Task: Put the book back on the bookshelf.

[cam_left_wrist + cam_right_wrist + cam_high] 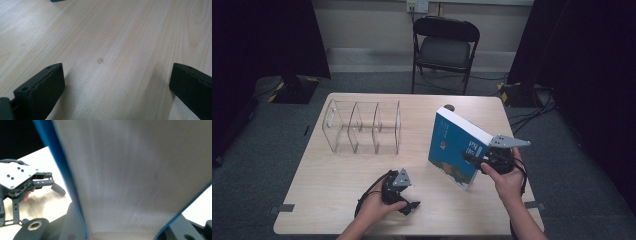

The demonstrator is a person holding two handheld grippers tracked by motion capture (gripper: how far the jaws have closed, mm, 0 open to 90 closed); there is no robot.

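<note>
Your right tongs [472, 159] are clamped on the lower edge of a blue-covered book [457, 147], one jaw on each cover. You hold the book tilted, lifted off the worktop [337, 175] over its right half, front cover facing left and toward you, white page block up and to the right. In the right gripper view the page edges [130, 177] fan out between the two blue covers straight ahead of the jaws, which press against the covers at the bottom corners.

Your left tongs [409, 205] rest low over the near middle of the worktop, well apart from the book. In the left gripper view [116, 87] the jaws stand wide apart with only bare pale wood and a small brownish spot [100, 60] between them; they grip nothing.

The one container is a clear acrylic organizer [362, 127] on the left half of the worktop, toward the far side. Its dividers split it into three upright compartments side by side, open at the top. You can see the wood through every wall, and all three compartments hold nothing. It stands apart from both tongs and the book.

Beyond the far edge of the worktop stands a black folding chair [444, 47] on grey carpet.
</note>
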